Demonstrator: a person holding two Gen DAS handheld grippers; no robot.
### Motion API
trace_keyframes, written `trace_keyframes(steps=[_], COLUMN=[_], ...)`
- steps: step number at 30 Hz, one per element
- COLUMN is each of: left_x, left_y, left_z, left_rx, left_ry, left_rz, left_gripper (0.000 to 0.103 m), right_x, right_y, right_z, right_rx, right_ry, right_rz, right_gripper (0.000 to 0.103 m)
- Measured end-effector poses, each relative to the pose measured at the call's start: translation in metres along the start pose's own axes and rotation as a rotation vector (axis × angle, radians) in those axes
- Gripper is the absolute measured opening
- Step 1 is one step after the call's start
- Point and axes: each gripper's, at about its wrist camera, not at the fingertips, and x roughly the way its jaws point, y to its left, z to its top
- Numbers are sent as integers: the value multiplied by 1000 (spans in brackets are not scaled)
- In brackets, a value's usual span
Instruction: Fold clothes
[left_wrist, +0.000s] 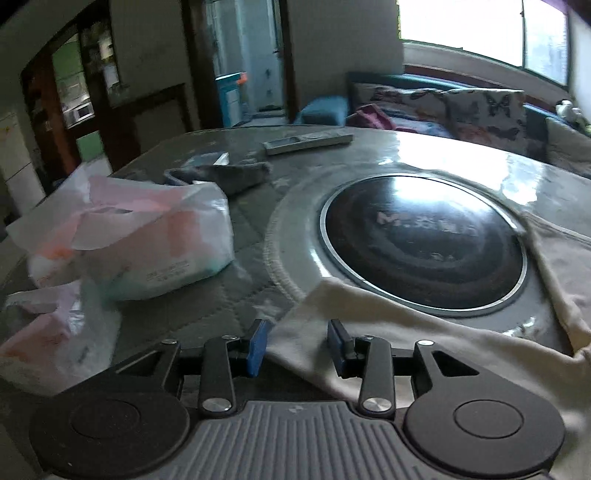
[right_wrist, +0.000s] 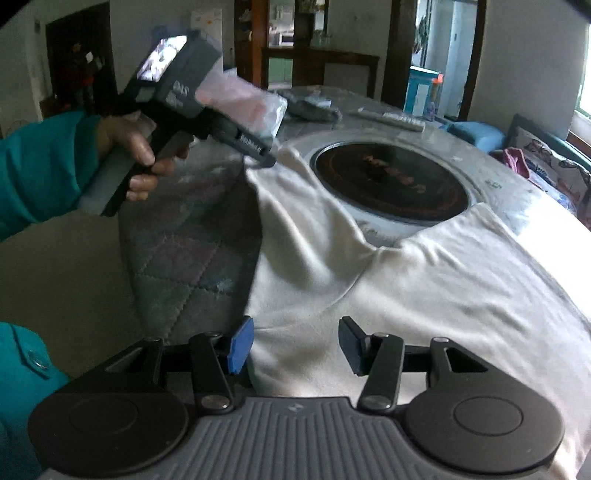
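Note:
A cream white garment (right_wrist: 424, 280) lies spread over the near right part of the table, partly around a round black cooktop (right_wrist: 391, 181). In the left wrist view its corner (left_wrist: 332, 306) lies between my left gripper's (left_wrist: 297, 345) open blue pads, which do not pinch it. In the right wrist view my left gripper (right_wrist: 264, 157) hovers at the garment's far left corner, held by a hand in a teal sleeve. My right gripper (right_wrist: 293, 345) is open over the garment's near edge, holding nothing.
A tissue pack in plastic (left_wrist: 147, 236) and more bags (left_wrist: 44, 332) lie on the table's left. A grey cloth (left_wrist: 225, 175) and a remote control (left_wrist: 306, 142) lie at the far side. The cooktop also shows in the left wrist view (left_wrist: 424, 243). A sofa with cushions (left_wrist: 461, 110) stands behind.

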Motion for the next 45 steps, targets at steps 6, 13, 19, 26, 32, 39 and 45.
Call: trace_keyframes(steps=[6, 13, 19, 26, 32, 39, 45], left_x=[-48, -55, -30, -16, -26, -7, -8], left_y=[-34, -108, -130, -118, -127, -133, -138], left_z=[11, 1, -9, -13, -1, -1, -1], left_rx=[-43, 9, -21, -45, -14, -1, 37], left_ry=[-45, 34, 94, 125, 79, 99, 94], left_rz=[-335, -683, -742, -690, -712, -661, -652], left_gripper=[40, 40, 40, 37, 47, 47, 53], right_x=[-28, -44, -45, -44, -50, -51, -73], right_y=[-25, -60, -67, -69, -72, -79, -81], right_z=[-10, -42, -63, -66, -62, -72, -83], right_rx=[69, 212, 250, 255, 259, 296, 341], right_ry=[-25, -6, 18, 17, -9, 3, -24], right_rz=[-79, -196, -218, -216, -219, -239, -266], right_gripper=[54, 54, 54, 56, 56, 57, 57])
